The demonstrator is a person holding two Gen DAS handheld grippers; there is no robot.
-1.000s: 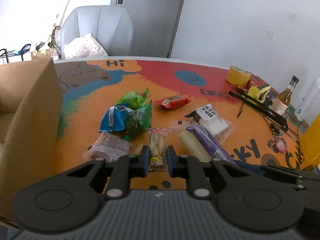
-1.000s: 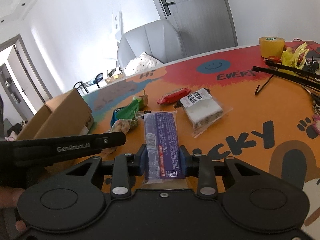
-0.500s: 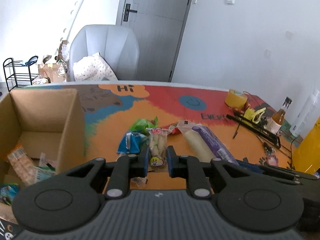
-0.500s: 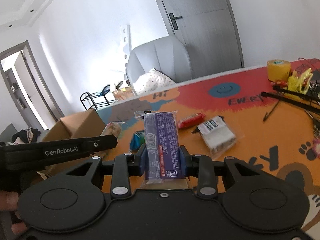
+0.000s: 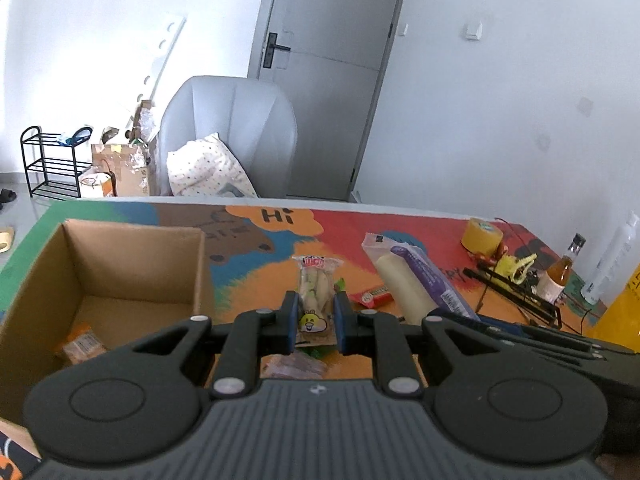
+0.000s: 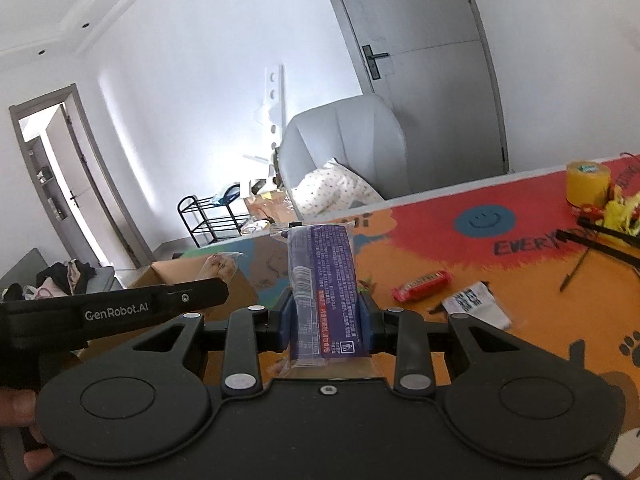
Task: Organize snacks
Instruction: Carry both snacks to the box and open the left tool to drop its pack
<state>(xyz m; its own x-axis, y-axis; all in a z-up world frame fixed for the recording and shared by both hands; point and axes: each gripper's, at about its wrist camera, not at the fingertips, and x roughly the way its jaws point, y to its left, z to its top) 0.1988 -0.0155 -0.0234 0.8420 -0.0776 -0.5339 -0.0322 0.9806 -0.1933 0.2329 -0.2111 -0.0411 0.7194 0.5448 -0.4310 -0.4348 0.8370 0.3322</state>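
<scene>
Raised since the earlier frame: both grippers, off the tabletop (image 5: 248, 276).
Cardboard box (image 5: 132, 264): left edge, open-topped.
Right gripper (image 6: 325, 322): jaws clamped on purple-wrapped snack (image 6: 324, 280).
Left gripper (image 5: 315, 322): jaws nearly closed, pinching clear snack packet (image 5: 316, 300).
Red snack bar (image 6: 422, 285): mid-tabletop.

1. The box's (image 5: 132, 264) near floor and left wall are hidden behind the gripper body.
2. A packet (image 5: 294, 364) below the jaws shows only partly.
3. The white wrapper (image 6: 478, 306) is blurred.
</scene>
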